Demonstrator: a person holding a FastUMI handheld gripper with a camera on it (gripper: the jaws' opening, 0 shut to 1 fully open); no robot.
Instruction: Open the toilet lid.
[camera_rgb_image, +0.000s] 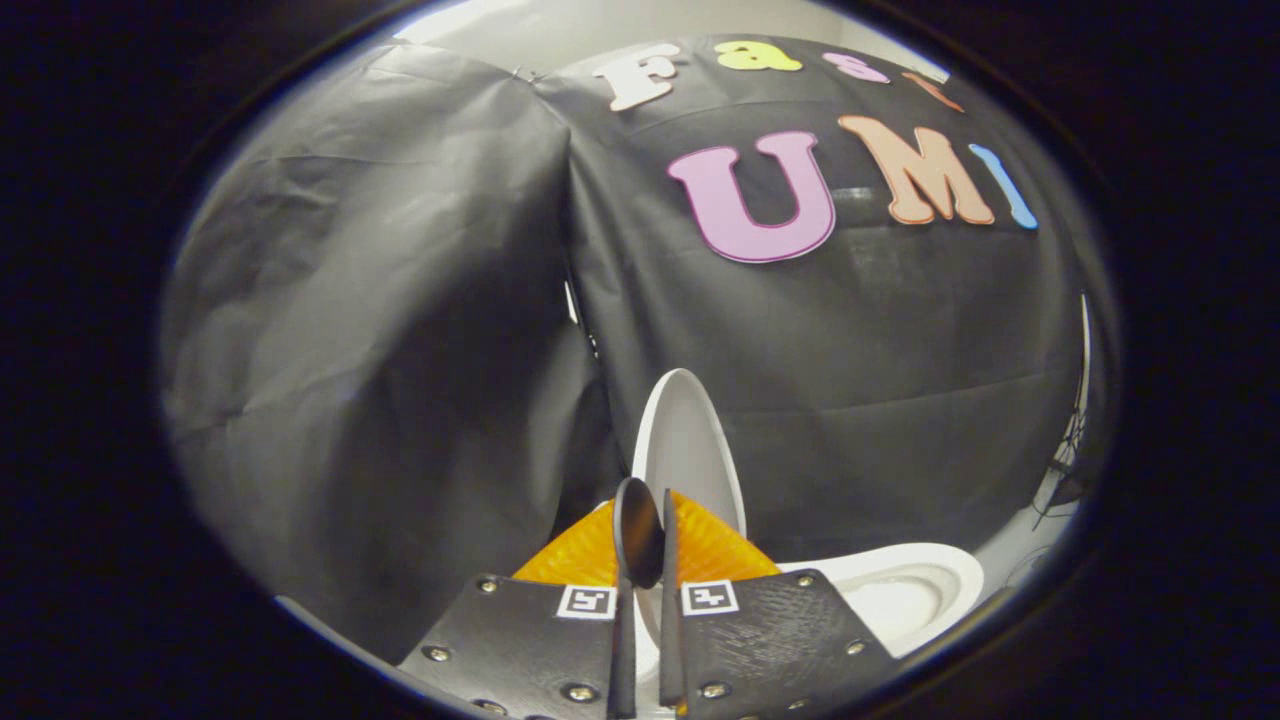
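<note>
1. White plastic toilet lid (690, 450) stands raised between your fingers, above the bowl (905, 590) to their right.
2. Your gripper (648, 545) pinches its thin edge, jaws nearly together.
3. Stiff, light, likely slippery (hold the rim).

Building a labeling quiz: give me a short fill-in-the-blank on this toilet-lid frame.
1. The lid stands ____, raised off the bowl.
2. The gripper fingers are nearly ____, with the lid's edge between them.
3. The open bowl lies to the ____ of the fingers.
4. Behind the lid hangs a black ____.

Missing words: upright; closed; right; cloth
</note>
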